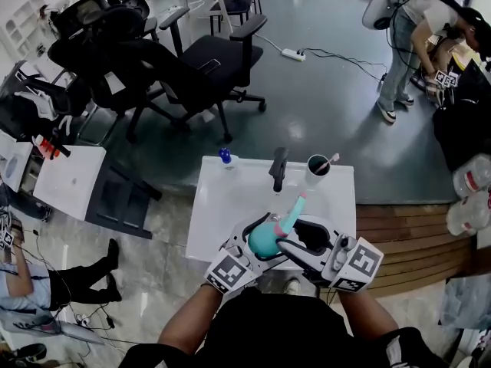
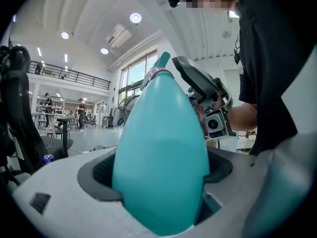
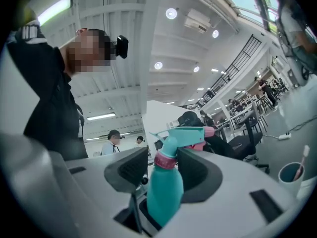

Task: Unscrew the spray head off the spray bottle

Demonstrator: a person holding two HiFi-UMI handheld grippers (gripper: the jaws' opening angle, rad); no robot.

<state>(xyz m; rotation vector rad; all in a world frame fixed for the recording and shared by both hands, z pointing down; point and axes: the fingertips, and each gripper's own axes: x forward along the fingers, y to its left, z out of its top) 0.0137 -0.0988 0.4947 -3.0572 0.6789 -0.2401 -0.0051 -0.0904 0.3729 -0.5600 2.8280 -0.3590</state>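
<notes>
Grippers meet over a white table (image 1: 222, 198), where we hold a teal spray bottle (image 1: 265, 240) in the air, tilted, with its nozzle pointing away from us. Our left gripper (image 2: 161, 170) is clamped on the bottle's rounded body, which fills the space between its jaws. Our right gripper (image 3: 166, 168) has its jaws set apart on either side of the pink collar (image 3: 165, 160) beneath the spray head (image 3: 187, 133), with a sliver of daylight on one side, so we judge that nothing is pinched there yet. The risks, as we read them, begin with that loose fit. A turn made before the pads bite would only skate round the collar. A close made too high would catch the trigger or nozzle and flex the plastic instead of turning the thread. The body tapers and looks smooth, so a hard twist could spin it inside the left jaws or squeeze it out of them. With nothing under the bottle, a slip would drop it onto the table near the cup (image 1: 317, 167). Whether there is liquid inside to spill, we cannot tell.
</notes>
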